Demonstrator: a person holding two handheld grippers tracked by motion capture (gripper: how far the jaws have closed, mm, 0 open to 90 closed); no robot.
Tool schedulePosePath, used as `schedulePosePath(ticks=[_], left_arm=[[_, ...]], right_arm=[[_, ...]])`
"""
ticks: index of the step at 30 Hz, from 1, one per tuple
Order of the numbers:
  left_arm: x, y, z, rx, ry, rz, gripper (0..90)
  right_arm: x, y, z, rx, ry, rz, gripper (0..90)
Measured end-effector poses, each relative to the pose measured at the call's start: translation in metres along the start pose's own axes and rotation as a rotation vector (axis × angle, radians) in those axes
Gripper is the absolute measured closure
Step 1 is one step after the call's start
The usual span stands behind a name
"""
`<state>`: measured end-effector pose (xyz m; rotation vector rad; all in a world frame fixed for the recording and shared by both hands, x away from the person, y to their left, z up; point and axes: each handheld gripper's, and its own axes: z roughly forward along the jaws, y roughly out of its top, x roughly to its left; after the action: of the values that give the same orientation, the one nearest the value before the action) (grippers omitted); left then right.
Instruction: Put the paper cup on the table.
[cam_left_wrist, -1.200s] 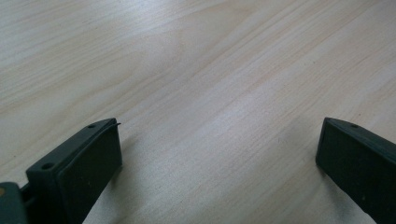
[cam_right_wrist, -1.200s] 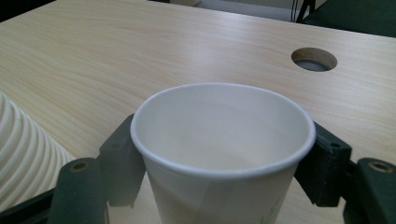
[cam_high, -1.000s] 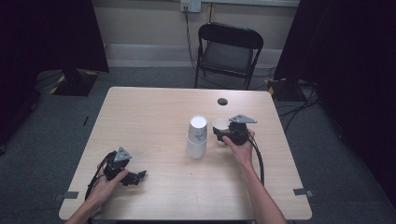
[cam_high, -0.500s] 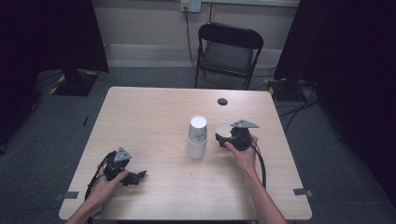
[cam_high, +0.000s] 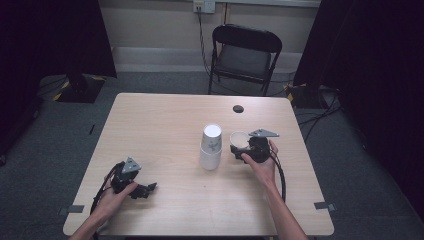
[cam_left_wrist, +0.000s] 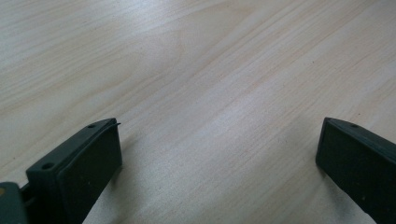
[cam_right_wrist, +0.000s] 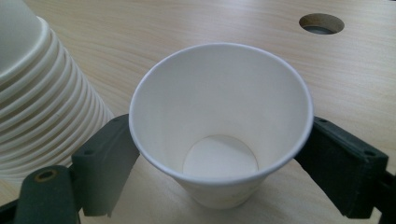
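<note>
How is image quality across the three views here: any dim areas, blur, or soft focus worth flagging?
High view: the table is evenly lit, the surroundings fall into darkness, and the picture is slightly soft. Left gripper view: wood grain is sharp, while the near pads look soft and dark. Right gripper view: the upright cup is crisp with gentle shading inside; the stack of cups blurs at the edge.

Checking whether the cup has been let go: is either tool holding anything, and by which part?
Nothing is gripped. The cup stands upright between the right tool's jaws, which have just been opening beside its wall. The left tool is open over bare table.
</note>
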<state>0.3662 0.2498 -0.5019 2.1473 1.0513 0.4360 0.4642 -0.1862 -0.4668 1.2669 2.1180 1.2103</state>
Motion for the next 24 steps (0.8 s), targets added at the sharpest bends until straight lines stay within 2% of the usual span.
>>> schedulePosePath(ticks=[3, 10, 13, 15, 19, 24], left_arm=[[0.0, 0.0, 0.0, 0.0, 0.0, 0.0, 0.0], [0.0, 0.0, 0.0, 0.0, 0.0, 0.0, 0.0], [0.0, 0.0, 0.0, 0.0, 0.0, 0.0, 0.0], [0.0, 0.0, 0.0, 0.0, 0.0, 0.0, 0.0], [0.0, 0.0, 0.0, 0.0, 0.001, 0.0, 0.0], [0.0, -0.001, -0.001, -0.004, 0.003, 0.004, 0.2]], right_arm=[[-0.001, -0.003, -0.002, -0.001, 0.004, 0.015, 14.4], [0.0, -0.011, -0.014, 0.002, 0.0, 0.005, 14.3], [-0.002, -0.014, -0.019, 0.022, 0.006, 0.02, 14.4], [-0.002, -0.017, -0.024, 0.021, -0.008, 0.019, 14.5], [-0.002, -0.021, -0.035, 0.038, 0.0, 0.028, 14.3], [0.001, -0.025, -0.055, 0.023, 0.004, 0.03, 14.3]])
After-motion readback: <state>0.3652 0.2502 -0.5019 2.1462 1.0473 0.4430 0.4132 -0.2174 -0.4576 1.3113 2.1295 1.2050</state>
